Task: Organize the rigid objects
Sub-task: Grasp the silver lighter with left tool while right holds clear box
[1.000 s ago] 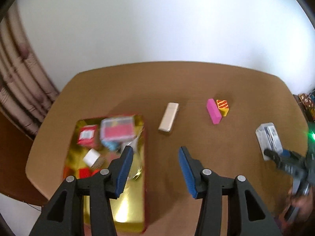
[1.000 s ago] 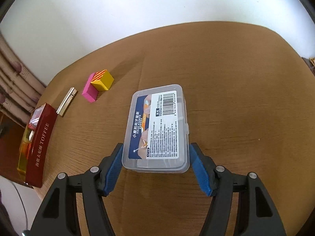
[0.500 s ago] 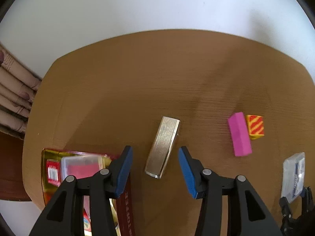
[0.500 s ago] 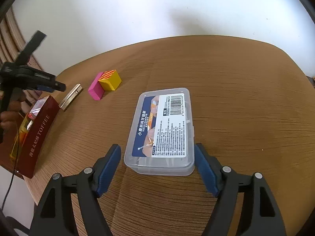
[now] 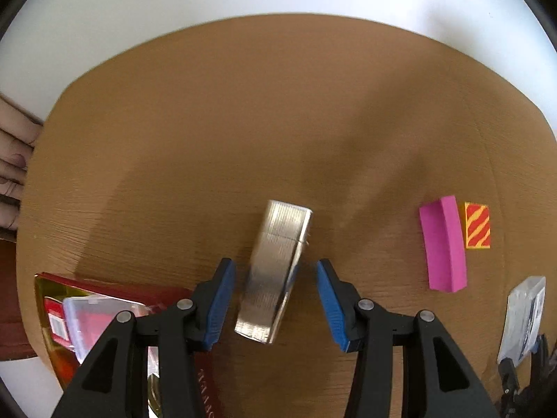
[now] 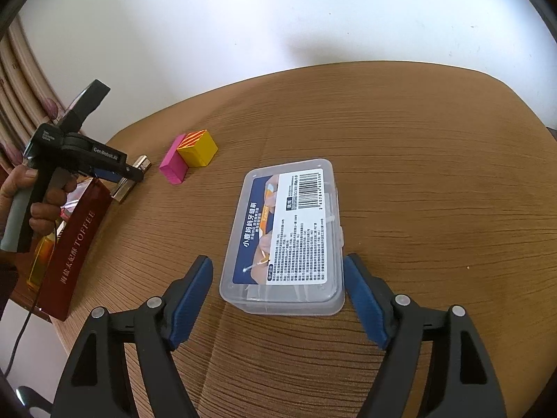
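A silver ribbed metal case (image 5: 275, 271) lies on the brown table, between the open blue pads of my left gripper (image 5: 275, 299); the pads stand apart from it on both sides. The case's far end shows in the right wrist view (image 6: 141, 163). A clear plastic box with a barcode label (image 6: 285, 237) lies in front of my right gripper (image 6: 278, 296), which is open with its pads beside the box's near end. The box also shows in the left wrist view (image 5: 522, 317). A red and gold toffee tin (image 5: 115, 317) holds small boxes at the left.
A pink block (image 5: 444, 247) and a yellow block with red stripes (image 5: 477, 225) lie side by side on the table, also in the right wrist view (image 6: 174, 163). The tin's red wall (image 6: 75, 247) stands at the table's left edge. A curtain hangs at far left.
My left gripper has moved from over the tin to the silver case and now straddles it. My right gripper has backed off a little from the clear box and opened wider.
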